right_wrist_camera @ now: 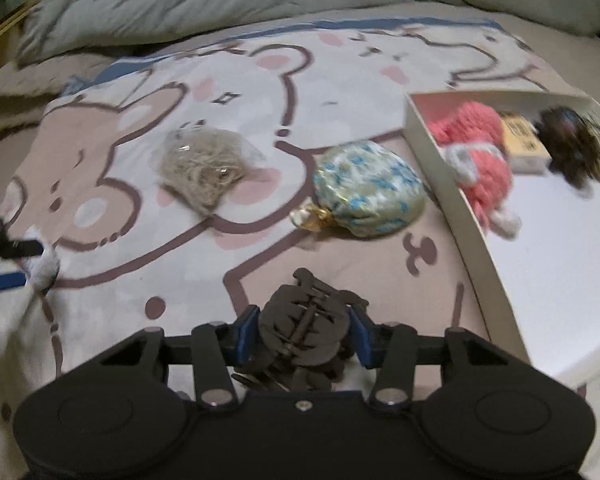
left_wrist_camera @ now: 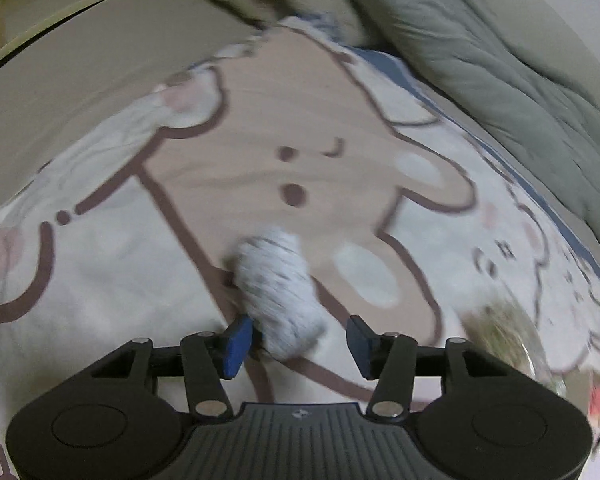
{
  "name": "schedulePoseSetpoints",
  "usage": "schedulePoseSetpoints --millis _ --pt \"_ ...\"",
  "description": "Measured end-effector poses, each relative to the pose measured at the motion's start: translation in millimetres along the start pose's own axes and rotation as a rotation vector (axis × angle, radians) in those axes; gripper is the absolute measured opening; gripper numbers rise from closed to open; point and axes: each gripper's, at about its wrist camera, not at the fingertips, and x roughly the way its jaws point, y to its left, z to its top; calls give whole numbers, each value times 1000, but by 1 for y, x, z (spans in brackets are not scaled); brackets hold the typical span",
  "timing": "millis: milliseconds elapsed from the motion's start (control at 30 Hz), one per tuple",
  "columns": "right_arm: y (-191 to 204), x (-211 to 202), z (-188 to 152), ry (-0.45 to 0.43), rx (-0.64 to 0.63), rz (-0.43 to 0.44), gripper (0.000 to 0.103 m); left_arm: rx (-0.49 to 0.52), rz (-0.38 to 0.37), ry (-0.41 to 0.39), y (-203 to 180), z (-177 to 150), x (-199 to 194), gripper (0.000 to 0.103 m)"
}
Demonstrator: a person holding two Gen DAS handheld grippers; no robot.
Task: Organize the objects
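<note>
On the cartoon-bear bedspread [right_wrist_camera: 148, 240], the left gripper [left_wrist_camera: 296, 342] stands part-open astride a fluffy grey-white pom-pom [left_wrist_camera: 278, 292], touching only its left pad, long axis running away from the jaws. Further right lie a crinkly bag of tan fibre [right_wrist_camera: 204, 164] and a blue-flecked foil pouch [right_wrist_camera: 370, 190]. The right gripper [right_wrist_camera: 304, 334] clamps a black plastic claw hair clip [right_wrist_camera: 306, 320]; the white box [right_wrist_camera: 452, 184], just to its right, is probably its destination.

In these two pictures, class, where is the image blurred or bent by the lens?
Left wrist view: smeared throughout, the fluffy white toy and bear blanket streaked; edges bulge from the fisheye. Right wrist view: sharper near the black hair clip between the right gripper pads; the white box rim curves, its contents soft.
</note>
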Motion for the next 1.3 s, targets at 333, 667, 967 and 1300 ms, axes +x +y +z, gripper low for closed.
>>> schedulePoseSetpoints --millis 333,667,967,1300 --pt "20 -6 -1 -53 -429 102 49 -109 26 24 3 10 32 56" --pt "9 2 -1 2 -379 141 49 -21 46 55 -5 14 39 37" --pt "1 5 0 58 -65 121 64 174 -75 24 -37 1 8 36" --pt "6 15 -2 43 -13 34 58 321 -116 24 -59 -24 -17 37"
